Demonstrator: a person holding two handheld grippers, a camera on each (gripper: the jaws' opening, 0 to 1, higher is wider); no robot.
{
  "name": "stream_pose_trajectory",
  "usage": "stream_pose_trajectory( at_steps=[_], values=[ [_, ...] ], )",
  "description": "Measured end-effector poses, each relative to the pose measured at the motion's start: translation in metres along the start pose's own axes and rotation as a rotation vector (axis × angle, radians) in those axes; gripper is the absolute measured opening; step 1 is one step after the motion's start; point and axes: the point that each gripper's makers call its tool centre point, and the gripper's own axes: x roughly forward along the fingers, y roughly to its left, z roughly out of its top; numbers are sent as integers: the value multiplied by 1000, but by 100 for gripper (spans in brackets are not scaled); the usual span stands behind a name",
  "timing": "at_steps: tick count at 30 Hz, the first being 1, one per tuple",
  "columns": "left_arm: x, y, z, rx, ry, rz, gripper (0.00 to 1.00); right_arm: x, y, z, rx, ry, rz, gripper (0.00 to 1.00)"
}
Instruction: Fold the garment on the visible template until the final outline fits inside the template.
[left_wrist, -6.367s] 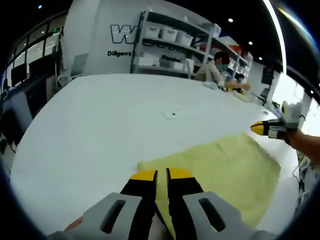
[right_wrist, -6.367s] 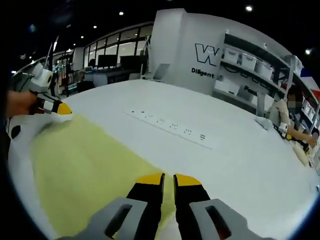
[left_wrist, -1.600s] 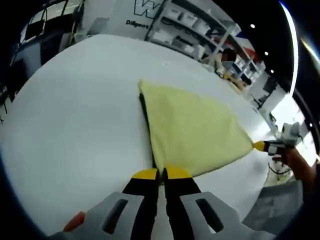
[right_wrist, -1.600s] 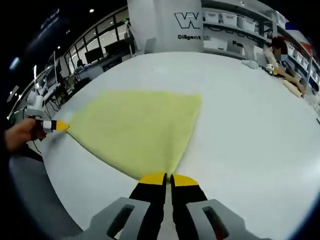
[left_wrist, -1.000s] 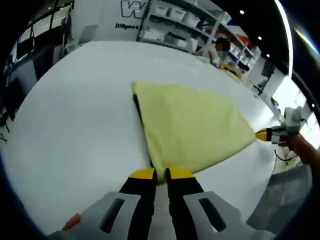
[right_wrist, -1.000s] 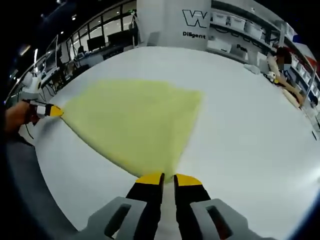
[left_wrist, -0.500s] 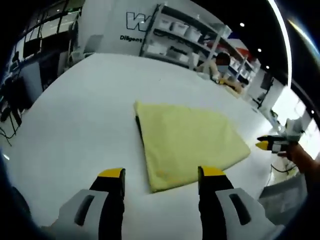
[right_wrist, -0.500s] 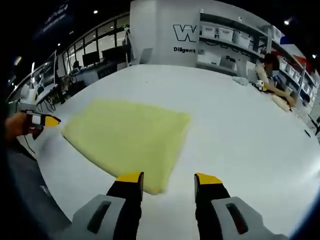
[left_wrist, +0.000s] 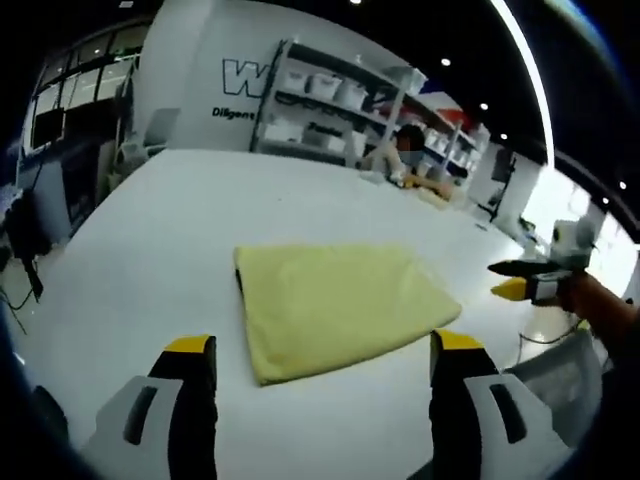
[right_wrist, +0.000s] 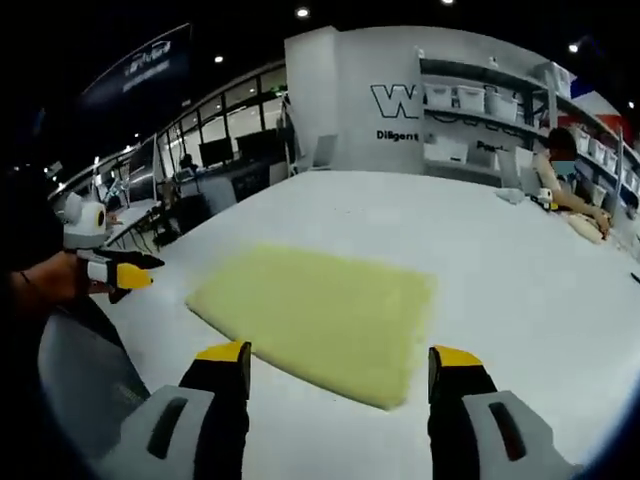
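Note:
A pale yellow garment (left_wrist: 335, 305) lies folded into a flat rectangle on the white table (left_wrist: 150, 240). A thin dark strip shows along its left edge in the left gripper view. My left gripper (left_wrist: 322, 345) hovers open just short of its near edge, holding nothing. In the same view the right gripper (left_wrist: 515, 280) comes in from the right, held by a hand, open and clear of the cloth. The right gripper view shows the garment (right_wrist: 320, 315) beyond my open right gripper (right_wrist: 338, 355), with the left gripper (right_wrist: 125, 270) open at the left, off the table (right_wrist: 500, 260).
A person (left_wrist: 405, 150) sits at the table's far end with small items beside them. Shelves with white boxes (left_wrist: 320, 100) stand behind against a lettered wall. Desks and chairs (right_wrist: 215, 170) fill the room beyond the table's left edge.
Both grippers were shut on the garment's near corners; they have opened, let go and drawn back. The garment now lies flat as a folded rectangle.

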Motion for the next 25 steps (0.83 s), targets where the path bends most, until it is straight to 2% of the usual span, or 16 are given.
stream_pose_trajectory(
  at_steps=[6,11,12,13,14,17,19,21,23,25],
  values=[
    [-16,-31,0,57,-47,-51,92,-7,31,-5,13,-25,27,86],
    [-20,-46,1,93,-91,-57,97,-9,40,-6,13,-64,1,94],
    [-20,-47,1,96,-99,-53,97,-9,40,-6,6,-62,-4,95],
    [-19,-47,1,94,-108,-52,98,-11,33,-1,-27,-74,-40,95],
    [-18,-48,-1,100,-109,-53,98,-12,32,4,-17,-100,-42,95],
    [-15,-48,-6,107,-99,-51,99,-16,34,6,48,-115,-29,97],
    [-15,-46,-6,104,-107,-48,99,-19,33,5,8,-107,-47,97],
    [-18,-41,-2,94,-122,-32,99,-20,32,9,2,-128,-56,98],
    [-21,-37,2,93,-142,-17,99,-19,31,4,-15,-97,-62,98],
    [-21,-35,0,89,-135,-15,99,-18,30,1,-26,-89,-67,99]
  ],
)
